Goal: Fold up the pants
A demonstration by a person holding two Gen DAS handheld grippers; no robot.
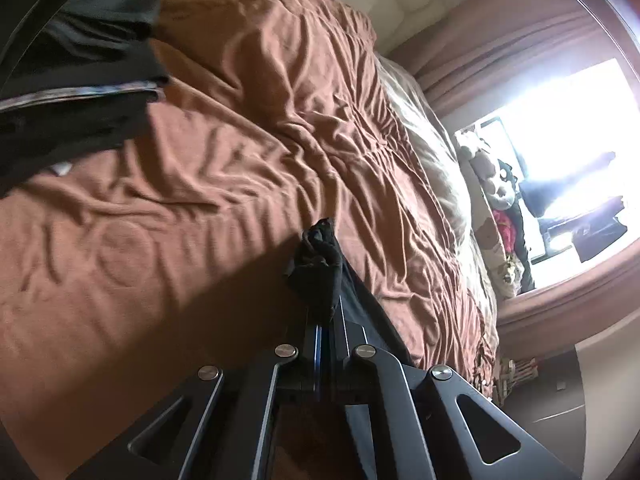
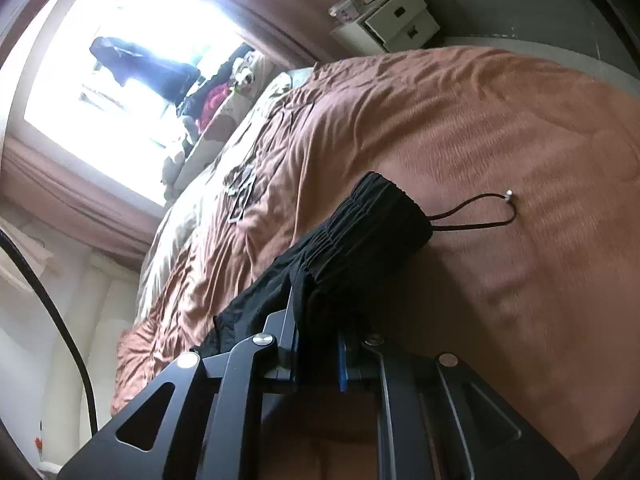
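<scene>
Rumpled rust-brown bedspread (image 1: 240,120) fills both views. Left tongs (image 1: 326,300) pinch a bunched end of the black pants (image 2: 360,240); right tongs (image 2: 320,320) clamp the elastic waistband. Pants hang lifted, no fold made yet.

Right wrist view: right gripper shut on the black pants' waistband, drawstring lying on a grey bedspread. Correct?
One error: the bedspread is reddish-brown, not grey, as the right wrist view shows. The rest holds: right gripper shut on the black pants at the waistband, drawstring lying on the bedspread.
</scene>
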